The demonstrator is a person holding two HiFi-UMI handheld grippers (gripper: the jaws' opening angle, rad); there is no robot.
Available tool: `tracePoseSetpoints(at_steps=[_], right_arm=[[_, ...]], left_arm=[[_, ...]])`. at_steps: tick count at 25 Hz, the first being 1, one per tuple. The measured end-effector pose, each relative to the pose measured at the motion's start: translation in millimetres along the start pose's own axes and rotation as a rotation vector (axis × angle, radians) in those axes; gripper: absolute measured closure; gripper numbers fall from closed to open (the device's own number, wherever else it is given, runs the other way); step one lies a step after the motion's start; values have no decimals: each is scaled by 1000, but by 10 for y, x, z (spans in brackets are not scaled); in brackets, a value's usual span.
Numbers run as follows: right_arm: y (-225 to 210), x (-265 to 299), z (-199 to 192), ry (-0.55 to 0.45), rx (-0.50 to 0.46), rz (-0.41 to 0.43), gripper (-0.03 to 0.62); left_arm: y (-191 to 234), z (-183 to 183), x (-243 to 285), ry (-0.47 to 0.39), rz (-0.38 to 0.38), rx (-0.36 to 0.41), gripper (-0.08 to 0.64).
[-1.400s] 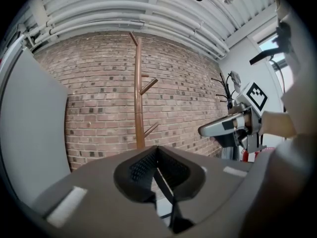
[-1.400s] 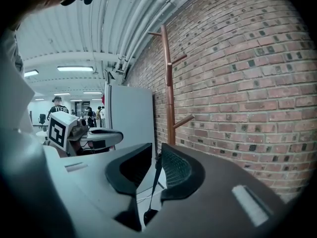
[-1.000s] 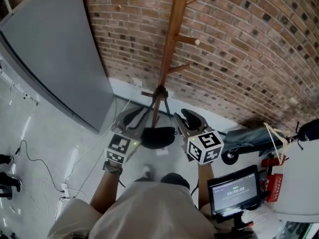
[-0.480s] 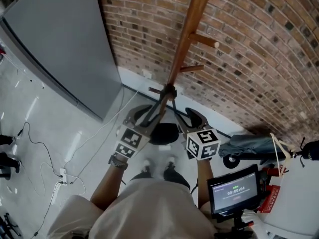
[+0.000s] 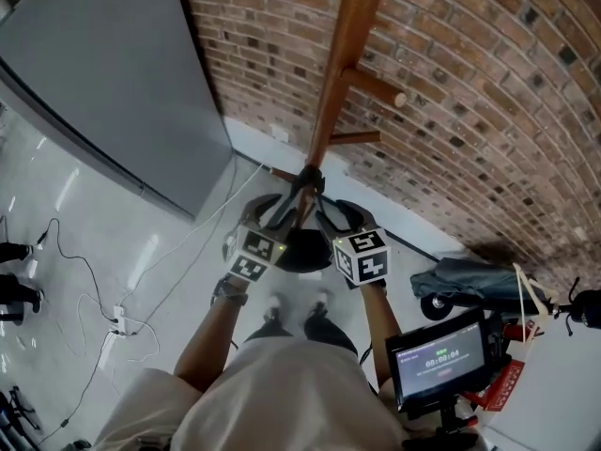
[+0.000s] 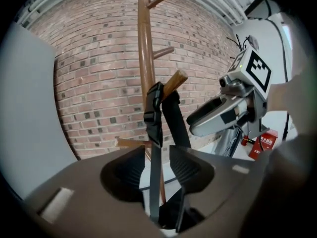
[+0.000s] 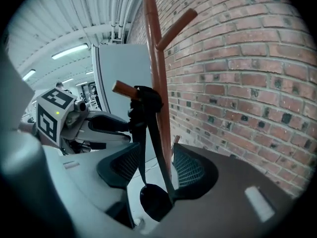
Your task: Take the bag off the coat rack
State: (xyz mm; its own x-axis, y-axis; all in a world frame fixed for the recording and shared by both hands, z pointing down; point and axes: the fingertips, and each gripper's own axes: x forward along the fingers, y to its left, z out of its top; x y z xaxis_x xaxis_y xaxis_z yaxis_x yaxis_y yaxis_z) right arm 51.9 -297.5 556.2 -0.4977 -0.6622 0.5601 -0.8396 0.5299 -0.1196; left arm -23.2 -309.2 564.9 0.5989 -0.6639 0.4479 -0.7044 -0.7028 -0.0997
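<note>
Brick wall (image 5: 470, 83); round wooden coat rack (image 5: 338, 73); black webbing-strapped bag (image 5: 302, 250).

I see black bag (image 5: 302, 249), brown coat rack (image 5: 343, 59), red brick wall (image 5: 488, 92), grey panel (image 5: 103, 73), black-and-white square markers on left gripper (image 6: 157, 170), right gripper (image 7: 154, 170)

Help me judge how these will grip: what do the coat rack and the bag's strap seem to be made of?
Coat rack: wood, it seems, reddish-brown with a smooth, slightly glossy stain; the pegs show paler cut ends. Strap: probably woven synthetic webbing, flat, black and matte, with a black buckle that looks like plastic.
</note>
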Motion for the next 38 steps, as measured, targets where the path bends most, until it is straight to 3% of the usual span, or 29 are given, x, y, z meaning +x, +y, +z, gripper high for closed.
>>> tracePoseSetpoints(at_steps=[7, 14, 25, 31, 38], right_arm=[[-56, 219, -90, 22, 46, 30, 377], [-115, 375, -104, 39, 14, 51, 395], [-90, 568, -109, 42, 49, 89, 502], [-64, 556, -112, 52, 38, 94, 582], [-72, 487, -118, 78, 71, 102, 588]], left_arm=[[90, -202, 287, 44, 2, 19, 405], [88, -202, 413, 69, 13, 20, 439], [97, -297, 610, 94, 13, 12, 526], [120, -302, 569, 85, 10, -42, 554], [117, -262, 503, 95, -32, -150, 557]])
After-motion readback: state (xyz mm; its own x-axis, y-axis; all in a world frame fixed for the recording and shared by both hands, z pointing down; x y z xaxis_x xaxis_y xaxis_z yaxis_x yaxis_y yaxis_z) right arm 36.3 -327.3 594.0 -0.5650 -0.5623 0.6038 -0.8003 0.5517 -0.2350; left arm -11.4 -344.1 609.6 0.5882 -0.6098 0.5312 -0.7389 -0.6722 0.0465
